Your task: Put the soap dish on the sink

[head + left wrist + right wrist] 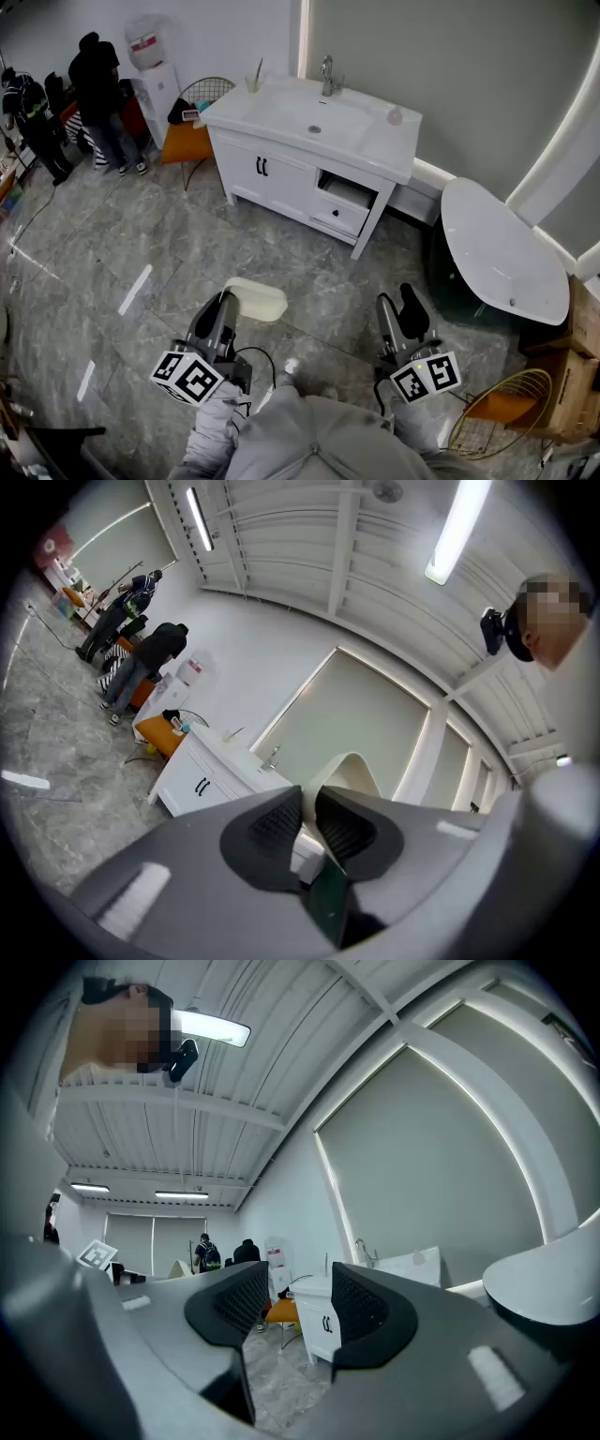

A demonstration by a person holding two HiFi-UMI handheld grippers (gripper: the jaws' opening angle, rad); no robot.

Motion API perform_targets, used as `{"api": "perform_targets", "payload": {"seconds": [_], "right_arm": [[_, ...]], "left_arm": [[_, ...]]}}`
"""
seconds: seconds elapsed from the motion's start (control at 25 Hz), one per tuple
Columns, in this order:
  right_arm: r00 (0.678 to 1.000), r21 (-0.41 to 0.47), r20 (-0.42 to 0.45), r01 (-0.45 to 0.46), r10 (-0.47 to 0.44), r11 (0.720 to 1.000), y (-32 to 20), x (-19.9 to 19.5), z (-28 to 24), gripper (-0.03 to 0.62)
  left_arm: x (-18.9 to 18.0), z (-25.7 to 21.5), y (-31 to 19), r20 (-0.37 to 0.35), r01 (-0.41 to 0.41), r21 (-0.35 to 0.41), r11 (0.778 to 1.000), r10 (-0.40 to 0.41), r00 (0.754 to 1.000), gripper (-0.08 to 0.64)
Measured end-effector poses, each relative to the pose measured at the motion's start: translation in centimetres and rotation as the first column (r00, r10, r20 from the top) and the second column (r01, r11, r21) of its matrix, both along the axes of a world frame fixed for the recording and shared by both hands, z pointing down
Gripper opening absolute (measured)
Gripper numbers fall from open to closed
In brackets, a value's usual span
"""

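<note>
My left gripper (225,305) is shut on the cream soap dish (258,299), which sticks out past its tips over the floor. In the left gripper view the dish's pale edge (352,772) rises between the two dark pads (272,825) of that gripper (309,819). My right gripper (396,313) is held beside it, open, with nothing between its fingers; in the right gripper view (295,1309) only the room shows through the gap. The white sink (319,120) with its tap (327,75) stands on a white cabinet far ahead of both grippers.
Two people (98,98) stand at the back left near a water dispenser (150,70). An orange chair (187,141) sits left of the cabinet. A white bathtub (502,253) lies at the right, with a wire basket (502,412) and cardboard boxes (581,347) nearer me. Grey marble floor (112,253) lies between.
</note>
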State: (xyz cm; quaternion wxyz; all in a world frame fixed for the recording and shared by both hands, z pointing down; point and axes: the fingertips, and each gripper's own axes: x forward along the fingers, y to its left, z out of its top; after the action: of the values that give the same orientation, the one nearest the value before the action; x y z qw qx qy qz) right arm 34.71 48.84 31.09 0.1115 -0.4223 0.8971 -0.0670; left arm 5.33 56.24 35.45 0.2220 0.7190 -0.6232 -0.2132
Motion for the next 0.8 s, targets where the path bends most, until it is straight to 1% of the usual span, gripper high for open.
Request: {"api": "perform_targets", "payload": {"seconds": [0.52, 0.8], "right_arm": [[1.000, 0.004, -0.007, 0.029, -0.029, 1.000, -1.8, -2.1, 0.0, 0.212], [0.999, 0.012, 0.040, 0.031, -0.032, 0.999, -2.6, -4.4, -0.4, 0.213]], "left_arm": [[-1.5, 0.3, -1.2, -0.009, 0.016, 0.006, 1.000, -0.016, 1.000, 0.106], [-3.9, 0.4, -2.0, -0.013, 0.013, 0.013, 1.000, -0.013, 1.000, 0.106]]}}
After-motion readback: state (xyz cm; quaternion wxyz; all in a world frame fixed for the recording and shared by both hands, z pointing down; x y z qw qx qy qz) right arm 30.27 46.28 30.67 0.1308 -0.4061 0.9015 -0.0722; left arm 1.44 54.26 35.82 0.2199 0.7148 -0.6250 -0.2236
